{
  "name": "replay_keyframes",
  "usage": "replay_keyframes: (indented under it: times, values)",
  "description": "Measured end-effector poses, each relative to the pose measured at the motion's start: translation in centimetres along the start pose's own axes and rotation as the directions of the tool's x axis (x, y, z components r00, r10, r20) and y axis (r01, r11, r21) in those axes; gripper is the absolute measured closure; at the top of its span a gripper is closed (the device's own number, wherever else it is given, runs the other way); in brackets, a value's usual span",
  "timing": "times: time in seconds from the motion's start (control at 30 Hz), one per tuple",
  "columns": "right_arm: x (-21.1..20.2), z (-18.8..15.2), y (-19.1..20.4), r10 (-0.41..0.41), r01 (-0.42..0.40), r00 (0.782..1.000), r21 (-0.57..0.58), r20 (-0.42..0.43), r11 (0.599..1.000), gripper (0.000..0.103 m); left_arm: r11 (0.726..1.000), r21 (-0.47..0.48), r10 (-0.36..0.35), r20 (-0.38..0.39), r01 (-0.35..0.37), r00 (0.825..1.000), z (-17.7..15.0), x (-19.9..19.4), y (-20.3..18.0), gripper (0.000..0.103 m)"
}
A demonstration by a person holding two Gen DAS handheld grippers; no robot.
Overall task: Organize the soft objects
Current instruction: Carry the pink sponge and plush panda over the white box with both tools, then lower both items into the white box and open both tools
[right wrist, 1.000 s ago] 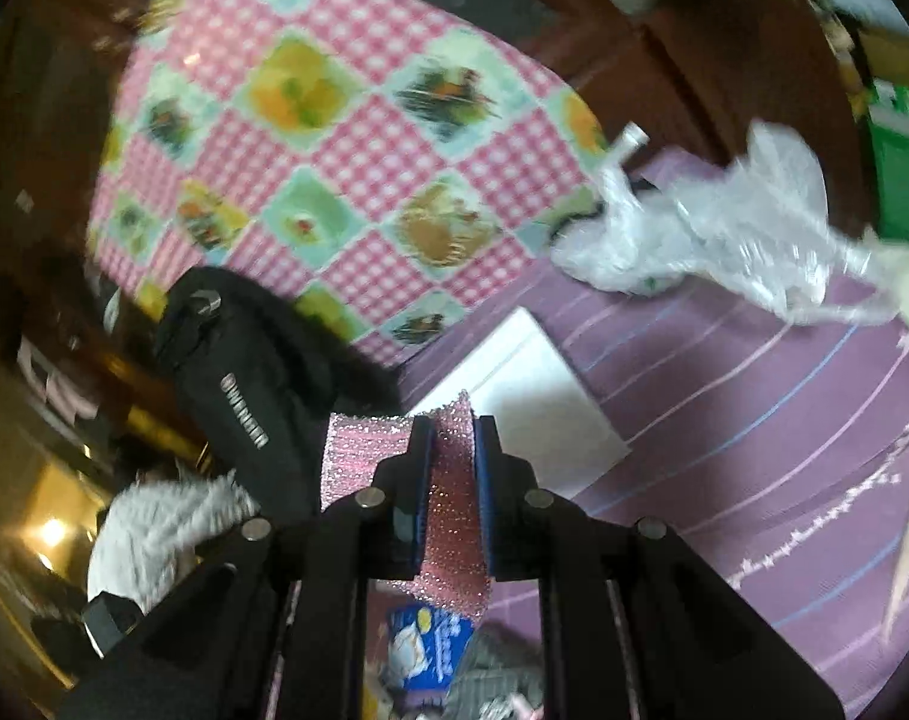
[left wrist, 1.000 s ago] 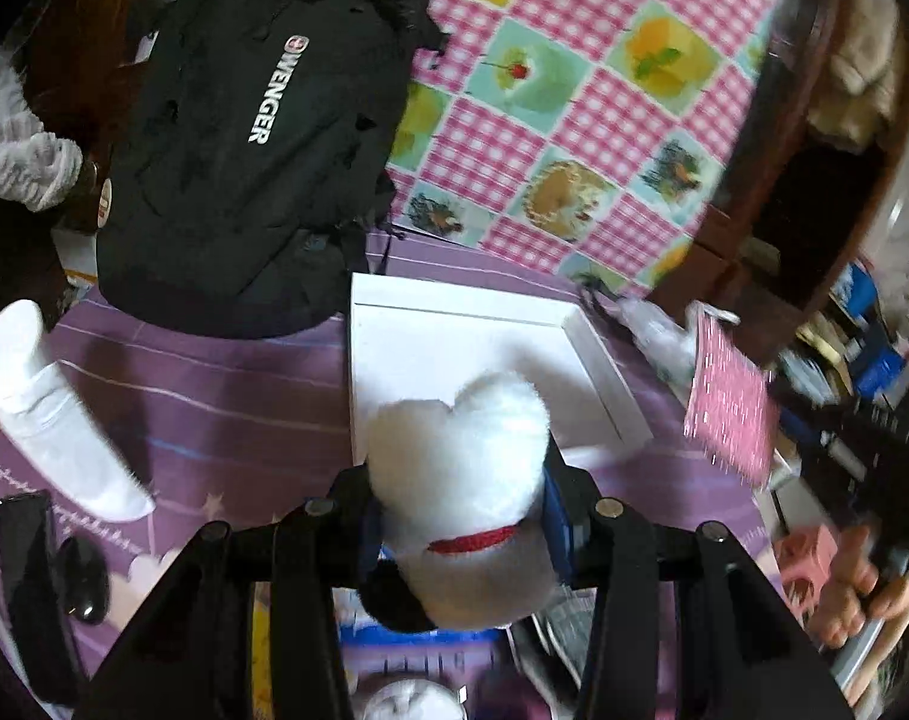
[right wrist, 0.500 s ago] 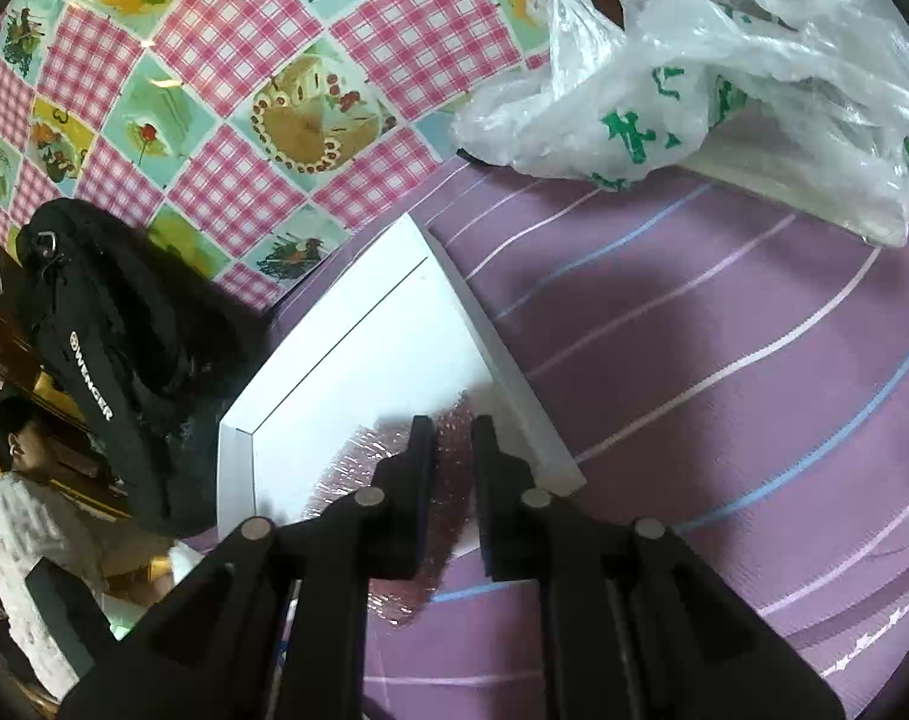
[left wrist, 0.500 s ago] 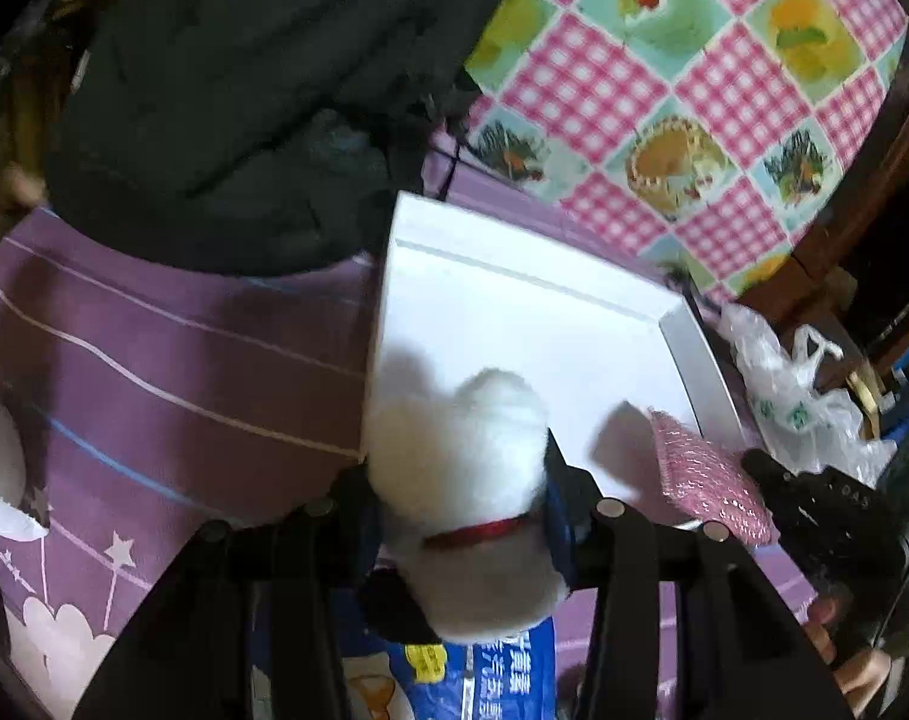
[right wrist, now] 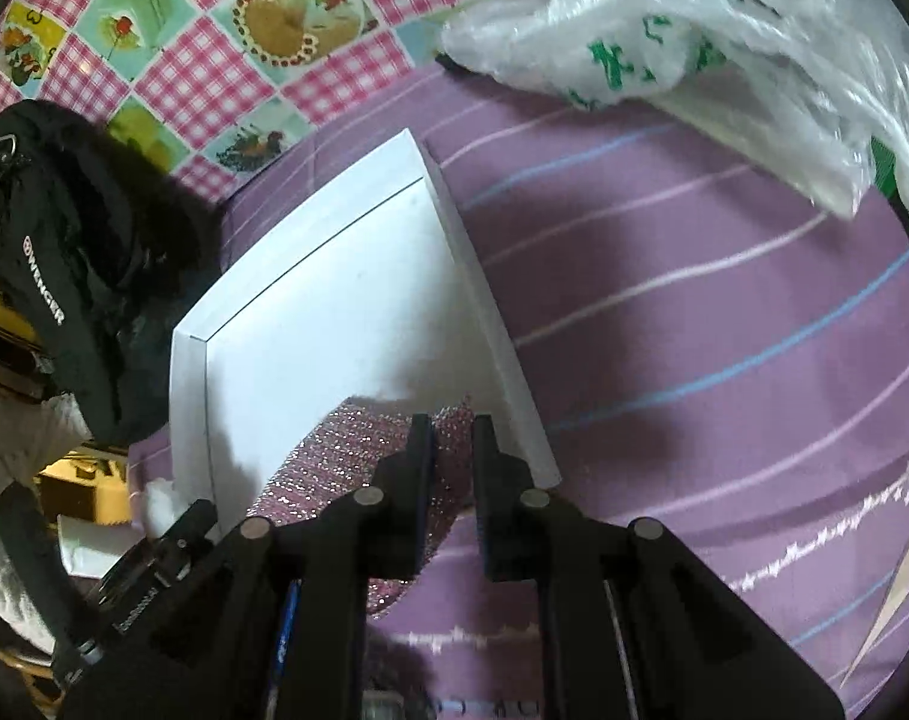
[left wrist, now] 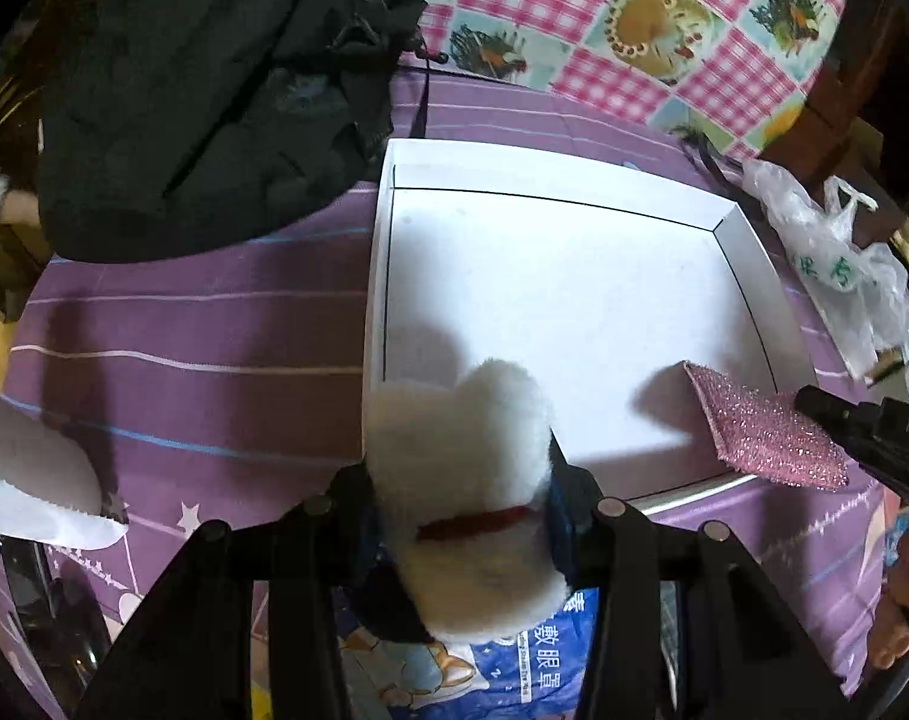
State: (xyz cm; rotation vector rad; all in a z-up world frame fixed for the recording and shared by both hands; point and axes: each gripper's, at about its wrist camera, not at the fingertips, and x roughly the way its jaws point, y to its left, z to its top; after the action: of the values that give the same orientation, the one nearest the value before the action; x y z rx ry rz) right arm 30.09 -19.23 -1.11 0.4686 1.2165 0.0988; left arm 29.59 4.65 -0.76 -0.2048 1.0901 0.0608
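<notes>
- My left gripper [left wrist: 460,510] is clamped partway open on a white plush toy [left wrist: 472,480] with a red band, its 2 ears over the near-left edge of the white tray [left wrist: 748,276].
- My right gripper [right wrist: 451,450] is nearly closed, pinching a pink glittery sponge [right wrist: 358,450] that hangs over the tray's near-right corner.
- The tray lies on a purple striped cloth [left wrist: 184,324].
- A black backpack [left wrist: 202,90] sits far left; a crumpled plastic bag [right wrist: 694,42] lies far right.

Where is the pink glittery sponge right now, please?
The pink glittery sponge is clamped in the right gripper, over the near right corner of the white tray.
</notes>
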Motion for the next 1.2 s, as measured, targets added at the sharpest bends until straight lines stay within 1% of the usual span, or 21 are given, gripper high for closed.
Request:
replay_keyframes:
  times: [0.07,0.1,0.17,0.27,0.3,0.37,0.4,0.47,0.53,0.57,0.6,0.63,0.67,0.7,0.77,0.83,0.97,1.0,1.07,1.13,1.2]
  values:
    - [-0.3,-0.1,0.0,0.018,-0.018,1.0,0.009,0.003,1.0,0.088,0.999,-0.036,-0.026,0.017,0.026,1.0,0.2,0.0,0.5,0.058]
    - [-0.6,-0.1,0.0,0.035,-0.035,0.999,0.009,0.021,0.999,0.088,0.997,-0.059,-0.042,0.035,0.044,0.998,0.4,-0.1,0.8,0.058]
    - [-1.1,-0.2,0.4,0.109,-0.109,0.992,-0.003,0.065,0.994,0.088,0.993,-0.077,-0.079,0.073,0.084,0.994,0.5,-0.1,1.1,0.058]
    - [-1.7,-0.4,1.1,0.179,-0.176,0.976,-0.033,0.123,0.984,0.085,0.984,-0.087,-0.137,0.164,0.152,0.977,0.5,-0.5,1.4,0.057]
    - [-1.9,-0.5,1.4,0.182,-0.177,0.973,-0.049,0.143,0.983,0.085,0.981,-0.086,-0.152,0.198,0.172,0.968,0.6,-0.7,1.4,0.057]
    - [-2.3,-0.8,2.0,0.179,-0.165,0.966,-0.089,0.188,0.982,0.085,0.975,-0.091,-0.177,0.235,0.203,0.956,0.6,-0.8,1.7,0.057]
    - [-2.4,-0.9,2.3,0.18,-0.162,0.963,-0.102,0.202,0.982,0.085,0.972,-0.106,-0.182,0.241,0.212,0.953,0.7,-0.6,1.9,0.056]
    - [-2.7,-0.9,2.8,0.18,-0.152,0.956,-0.131,0.232,0.98,0.085,0.962,-0.145,-0.192,0.245,0.231,0.95,0.8,-0.2,2.6,0.052]
    - [-2.9,-0.9,3.6,0.166,-0.124,0.95,-0.167,0.265,0.978,0.082,0.946,-0.176,-0.222,0.258,0.271,0.94,0.8,0.0,3.2,0.037]
    - [-3.1,-0.8,4.0,0.152,-0.103,0.948,-0.183,0.28,0.978,0.074,0.933,-0.184,-0.257,0.266,0.31,0.929,0.8,0.1,3.5,0.032]
    - [-3.3,-0.8,4.2,0.14,-0.087,0.947,-0.188,0.289,0.978,0.056,0.917,-0.19,-0.293,0.273,0.35,0.916,0.7,-0.1,3.6,0.023]
    - [-3.5,-0.9,4.3,0.128,-0.071,0.946,-0.192,0.299,0.979,0.045,0.911,-0.193,-0.306,0.276,0.365,0.911,0.7,-0.2,3.5,0.02]
    - [-3.8,-1.0,4.5,0.108,-0.044,0.94,-0.2,0.324,0.979,0.031,0.911,-0.194,-0.303,0.279,0.363,0.911,0.7,-0.4,3.4,0.02]
    - [-4.2,-1.2,4.7,0.097,-0.023,0.931,-0.208,0.351,0.978,0.03,0.92,-0.187,-0.284,0.285,0.344,0.915,0.8,-0.7,3.2,0.02]
    - [-4.9,-1.5,5.3,0.067,0.03,0.916,-0.236,0.395,0.971,0.03,0.939,-0.163,-0.246,0.295,0.303,0.923,0.7,-1.1,2.8,0.02]
    - [-5.0,-1.7,5.8,0.062,0.05,0.919,-0.269,0.39,0.962,0.03,0.96,-0.139,-0.193,0.303,0.244,0.933,0.7,-1.5,2.3,0.02]
    - [-4.8,-2.0,6.9,0.078,0.04,0.932,-0.315,0.354,0.948,0.03,0.983,-0.112,-0.109,0.296,0.148,0.949,0.6,-1.7,1.6,0.025]
    - [-4.7,-2.2,7.1,0.08,0.041,0.934,-0.327,0.347,0.944,0.03,0.988,-0.093,-0.093,0.296,0.126,0.951,0.6,-1.8,1.3,0.028]
    - [-4.7,-2.5,7.5,0.088,0.039,0.935,-0.348,0.343,0.937,0.03,0.992,-0.055,-0.088,0.298,0.11,0.95,0.4,-2.0,0.7,0.034]
    - [-4.8,-2.7,7.7,0.106,0.025,0.933,-0.358,0.343,0.933,0.03,0.997,-0.02,-0.071,0.299,0.081,0.951,0.2,-2.3,-0.2,0.043]
    - [-5.2,-2.9,7.7,0.136,-0.001,0.928,-0.363,0.347,0.932,0.03,0.998,0.012,-0.064,0.311,0.063,0.948,0.0,-2.9,-0.9,0.048]
